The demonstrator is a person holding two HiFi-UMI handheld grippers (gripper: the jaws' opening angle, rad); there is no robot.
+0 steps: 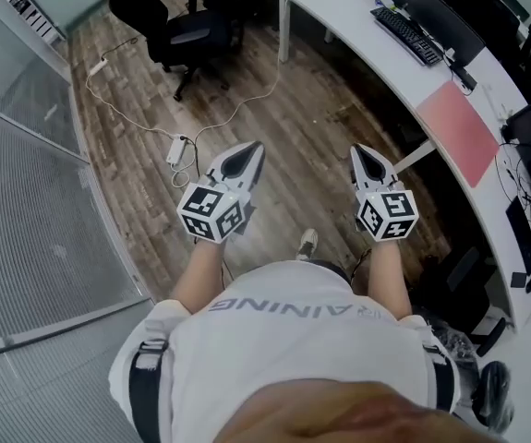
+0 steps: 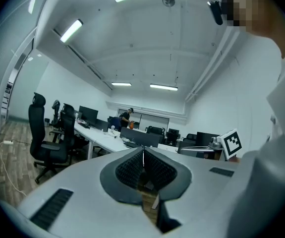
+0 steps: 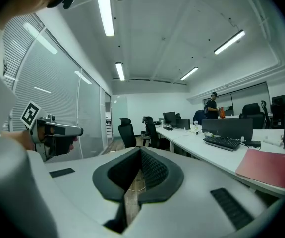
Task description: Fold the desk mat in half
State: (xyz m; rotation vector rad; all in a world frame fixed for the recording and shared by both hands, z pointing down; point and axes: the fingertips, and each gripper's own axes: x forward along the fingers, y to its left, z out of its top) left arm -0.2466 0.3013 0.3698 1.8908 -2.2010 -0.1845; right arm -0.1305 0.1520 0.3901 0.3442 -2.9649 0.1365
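**Both grippers closed and empty, desk mat lying on the desk to the right**

The left gripper (image 1: pixel 251 148) and the right gripper (image 1: pixel 363 149) are held level in front of the person, side by side above the wooden floor (image 1: pixel 293 100). In each gripper view the 2 jaws meet at their tips with nothing between them. The pink desk mat (image 1: pixel 459 129) lies flat on the long white desk (image 1: pixel 348 17), well apart from both grippers, with a black keyboard (image 1: pixel 407 35) beyond it. A black office chair (image 1: pixel 168 21) stands near the desk. A white power strip (image 1: pixel 178 148) with its cable lies on the floor. A glass partition (image 1: pixel 25 210) with blinds runs along the left.
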